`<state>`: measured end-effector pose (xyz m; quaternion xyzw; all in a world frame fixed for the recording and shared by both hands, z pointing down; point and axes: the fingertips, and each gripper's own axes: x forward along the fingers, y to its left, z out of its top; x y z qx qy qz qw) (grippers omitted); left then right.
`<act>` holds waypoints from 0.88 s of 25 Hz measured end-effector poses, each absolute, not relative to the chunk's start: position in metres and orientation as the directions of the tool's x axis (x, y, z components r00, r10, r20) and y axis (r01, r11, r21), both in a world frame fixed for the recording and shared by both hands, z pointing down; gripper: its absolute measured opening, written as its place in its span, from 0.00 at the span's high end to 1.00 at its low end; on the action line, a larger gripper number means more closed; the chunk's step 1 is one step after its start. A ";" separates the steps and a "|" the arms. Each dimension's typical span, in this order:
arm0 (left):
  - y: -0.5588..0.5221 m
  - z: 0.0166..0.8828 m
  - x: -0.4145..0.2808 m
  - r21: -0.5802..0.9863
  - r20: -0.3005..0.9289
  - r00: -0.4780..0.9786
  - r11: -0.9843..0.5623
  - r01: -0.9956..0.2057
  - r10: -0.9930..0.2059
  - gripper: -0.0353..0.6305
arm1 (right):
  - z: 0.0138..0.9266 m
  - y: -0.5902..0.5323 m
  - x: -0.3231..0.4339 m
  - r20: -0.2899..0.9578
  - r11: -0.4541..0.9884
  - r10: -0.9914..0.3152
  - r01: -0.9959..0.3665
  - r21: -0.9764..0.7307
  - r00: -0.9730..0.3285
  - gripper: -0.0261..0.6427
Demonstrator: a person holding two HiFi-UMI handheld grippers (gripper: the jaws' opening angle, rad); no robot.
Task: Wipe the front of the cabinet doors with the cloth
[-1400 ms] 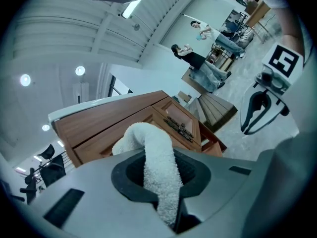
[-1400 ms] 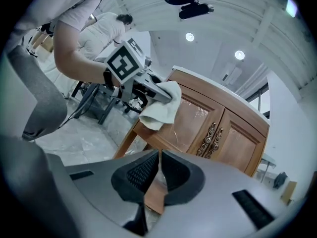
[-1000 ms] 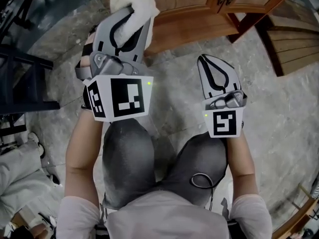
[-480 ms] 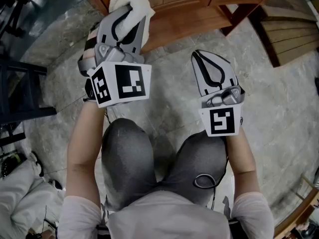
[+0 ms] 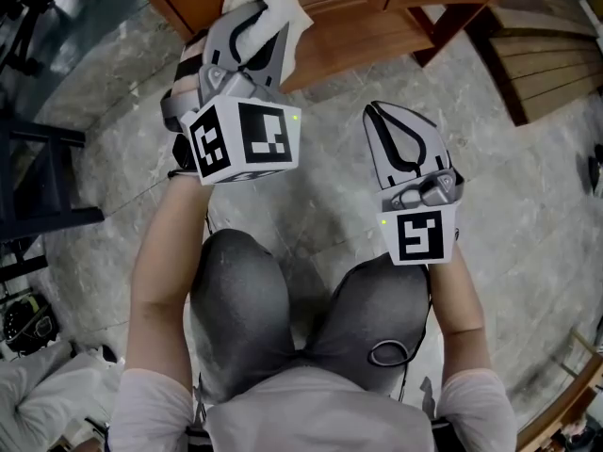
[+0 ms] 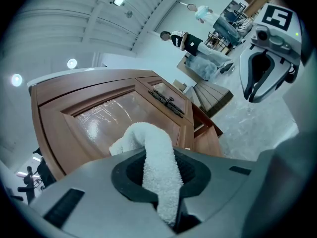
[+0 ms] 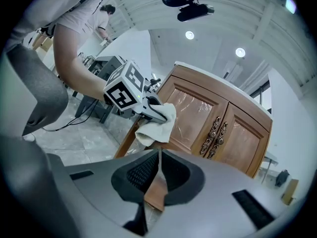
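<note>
My left gripper [image 5: 254, 22] is shut on a white cloth [image 5: 273, 3], which it holds against the left door of the brown wooden cabinet [image 5: 363, 31]. In the left gripper view the cloth [image 6: 156, 157] runs up between the jaws towards the glossy door panel [image 6: 111, 115]. The right gripper view shows the cloth [image 7: 157, 125] pressed on the left door [image 7: 190, 118], beside the ornate metal handles [image 7: 214, 130]. My right gripper [image 5: 391, 125] is shut with nothing in it and hangs over the floor, short of the cabinet.
The floor is grey stone tile [image 5: 528, 224]. A dark metal frame [image 5: 38, 186] stands at the left. Wooden steps or slats [image 5: 551, 36] lie to the right of the cabinet. My knees [image 5: 240, 281] are below the grippers. People stand far off in the room [image 6: 185, 41].
My left gripper has carried the cloth up and to the right along the door. The right gripper has barely moved.
</note>
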<state>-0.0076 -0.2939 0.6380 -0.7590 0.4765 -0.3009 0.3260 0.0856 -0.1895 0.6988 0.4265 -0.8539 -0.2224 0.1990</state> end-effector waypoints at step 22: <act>-0.344 0.655 0.115 -0.816 0.194 0.418 -0.382 -0.433 -0.888 0.83 | 0.711 -0.190 0.157 0.129 0.494 -0.853 -0.703 0.511 -0.505 0.89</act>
